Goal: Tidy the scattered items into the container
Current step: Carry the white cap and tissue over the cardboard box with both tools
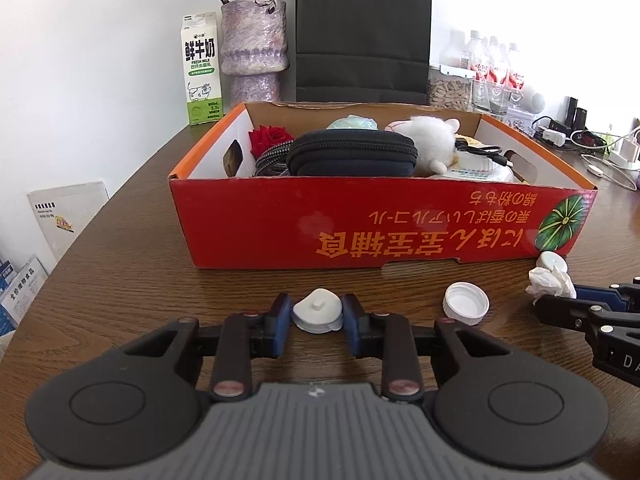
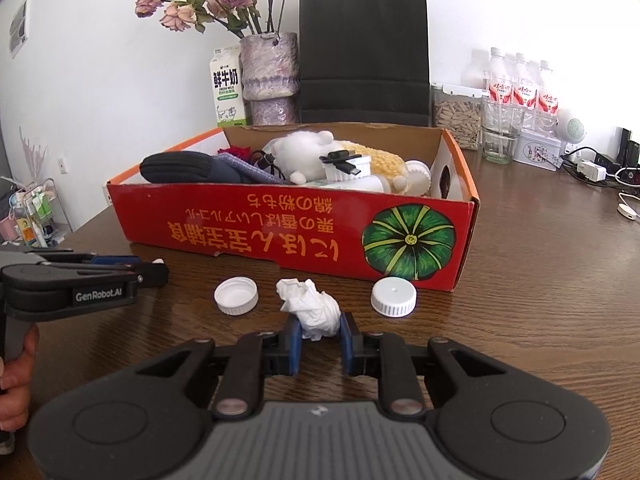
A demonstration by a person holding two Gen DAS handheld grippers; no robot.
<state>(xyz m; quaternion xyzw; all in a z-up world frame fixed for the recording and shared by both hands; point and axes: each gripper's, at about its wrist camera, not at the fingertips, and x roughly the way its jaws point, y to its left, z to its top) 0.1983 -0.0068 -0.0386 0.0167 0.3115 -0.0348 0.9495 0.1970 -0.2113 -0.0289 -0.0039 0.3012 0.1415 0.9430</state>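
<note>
Left gripper (image 1: 317, 322): jaws pinched on a white cap (image 1: 318, 312), on the table (image 1: 120, 280) at 6 o'clock of the box (image 1: 360, 224). Right gripper (image 2: 320, 338): jaws pinched on a tissue (image 2: 310, 308) by its near end only. The rounded cap may be squeezed out; the soft tissue may be dropped short of the box wall.

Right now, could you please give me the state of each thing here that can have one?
Left gripper: shut on small white stopper.
Right gripper: shut on crumpled tissue.
Red box: open-topped, partly filled.
Open-side-up cap: loose on table.
Top-up cap: loose on table, beside box.
</note>
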